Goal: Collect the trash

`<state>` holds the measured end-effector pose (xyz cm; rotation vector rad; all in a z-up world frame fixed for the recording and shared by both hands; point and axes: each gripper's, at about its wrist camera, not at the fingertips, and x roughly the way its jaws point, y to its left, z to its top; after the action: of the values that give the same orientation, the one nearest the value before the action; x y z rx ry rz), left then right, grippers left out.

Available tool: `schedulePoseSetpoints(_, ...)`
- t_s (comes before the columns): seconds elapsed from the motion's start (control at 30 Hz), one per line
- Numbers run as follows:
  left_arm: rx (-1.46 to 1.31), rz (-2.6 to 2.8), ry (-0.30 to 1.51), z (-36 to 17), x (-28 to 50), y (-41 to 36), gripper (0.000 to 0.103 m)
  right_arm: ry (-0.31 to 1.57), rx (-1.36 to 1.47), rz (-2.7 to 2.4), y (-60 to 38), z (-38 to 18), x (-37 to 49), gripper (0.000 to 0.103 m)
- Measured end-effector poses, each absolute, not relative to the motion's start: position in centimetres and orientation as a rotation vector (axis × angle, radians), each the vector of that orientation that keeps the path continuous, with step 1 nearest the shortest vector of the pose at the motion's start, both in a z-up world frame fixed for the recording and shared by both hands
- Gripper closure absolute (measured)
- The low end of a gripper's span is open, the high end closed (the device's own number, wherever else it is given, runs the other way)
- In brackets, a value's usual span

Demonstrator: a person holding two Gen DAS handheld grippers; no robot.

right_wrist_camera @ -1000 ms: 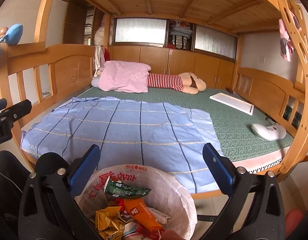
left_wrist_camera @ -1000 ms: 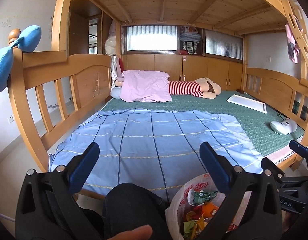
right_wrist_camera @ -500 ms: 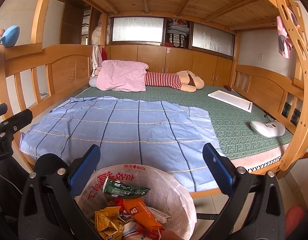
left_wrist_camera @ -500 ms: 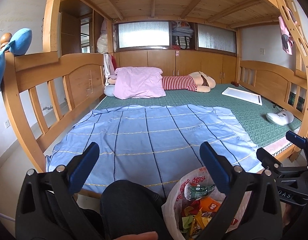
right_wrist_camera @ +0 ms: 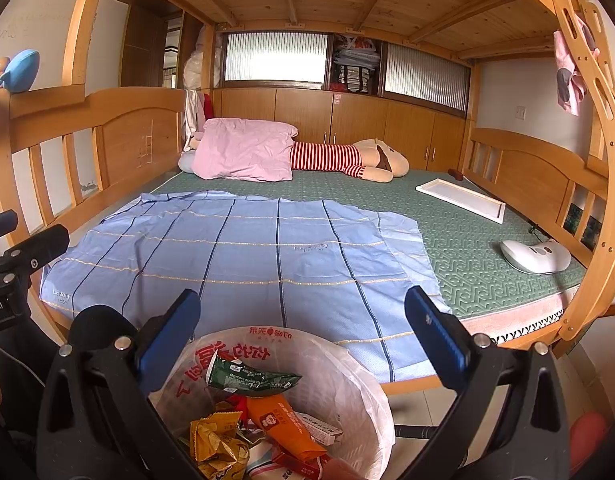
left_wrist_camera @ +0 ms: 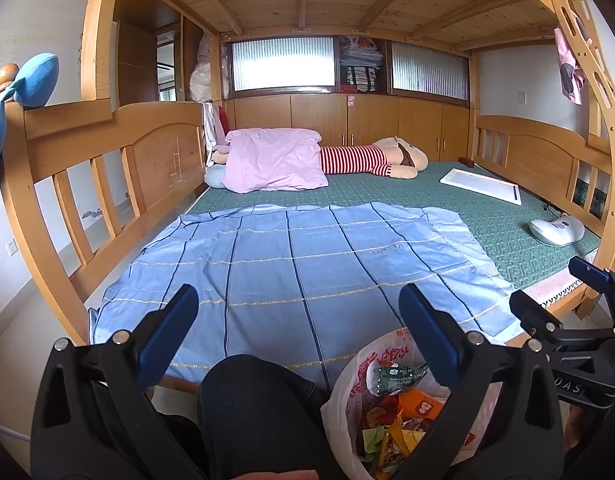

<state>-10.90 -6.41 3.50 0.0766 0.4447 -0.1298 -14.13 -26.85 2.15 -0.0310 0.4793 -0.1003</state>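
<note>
A white plastic trash bag [right_wrist_camera: 347,380] with red print hangs low in front of the bed, full of wrappers: a green packet [right_wrist_camera: 247,378], an orange pouch [right_wrist_camera: 283,424], crumpled yellow foil [right_wrist_camera: 215,444]. My right gripper [right_wrist_camera: 303,320] is open just above the bag's mouth, nothing between its blue pads. In the left wrist view the bag [left_wrist_camera: 359,376] sits at lower right beside a person's dark-trousered knee [left_wrist_camera: 255,412]. My left gripper [left_wrist_camera: 297,312] is open and empty above the knee.
A wooden bunk bed holds a blue striped sheet [right_wrist_camera: 235,256] on a green mat [right_wrist_camera: 467,248]. A pink pillow [right_wrist_camera: 243,150], a striped plush toy [right_wrist_camera: 347,158], a white flat board [right_wrist_camera: 459,200] and a white device [right_wrist_camera: 535,256] lie on it.
Both views have drifted slightly, with the bed sitting a little lower and further right in the left wrist view. The bag and both open grippers keep their places.
</note>
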Motion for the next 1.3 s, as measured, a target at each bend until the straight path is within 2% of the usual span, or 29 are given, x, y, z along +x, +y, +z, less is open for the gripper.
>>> schedulePoseSetpoints(1.3, 0.072, -0.129, 0.478, 2.8, -10.7, -6.6, 0.003, 0.496, -0.026, -0.098, -26.9, 0.8, -14.1, 0.003)
